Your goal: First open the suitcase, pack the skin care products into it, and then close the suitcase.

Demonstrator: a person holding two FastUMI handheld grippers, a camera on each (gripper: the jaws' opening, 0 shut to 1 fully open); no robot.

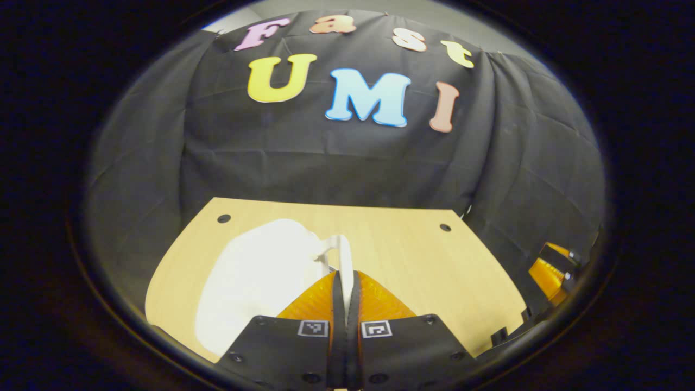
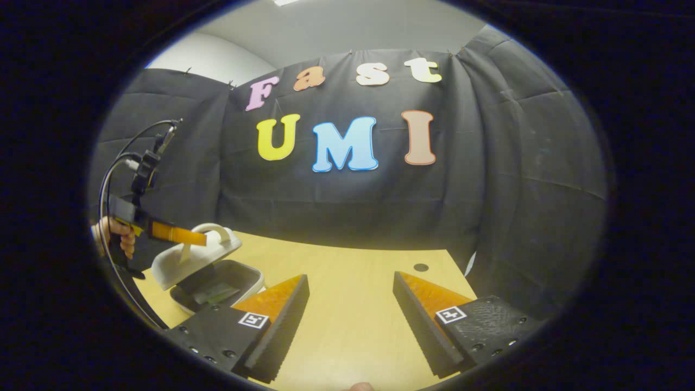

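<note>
A small white suitcase (image 1: 255, 277) lies on the wooden table (image 1: 418, 260), left of centre. My left gripper (image 1: 346, 279) is shut on the thin white handle (image 1: 342, 251) of its lid. In the right gripper view the lid (image 2: 182, 259) is tilted up from the grey-lined lower shell (image 2: 245, 276), with the left gripper (image 2: 202, 237) on the handle (image 2: 220, 232) and a hand (image 2: 115, 234) holding it. Something flat and greenish (image 2: 215, 295) lies inside the shell; I cannot tell what it is. My right gripper (image 2: 350, 287) hangs open over bare table (image 2: 347, 326), right of the suitcase, with nothing between its fingers.
The black cloth wall stands close behind the table's far edge. Small dark holes mark the tabletop (image 1: 445, 227) (image 2: 421, 267). Cables (image 2: 111, 179) loop above the left gripper. The right gripper (image 1: 554, 271) shows at the far right of the left gripper view.
</note>
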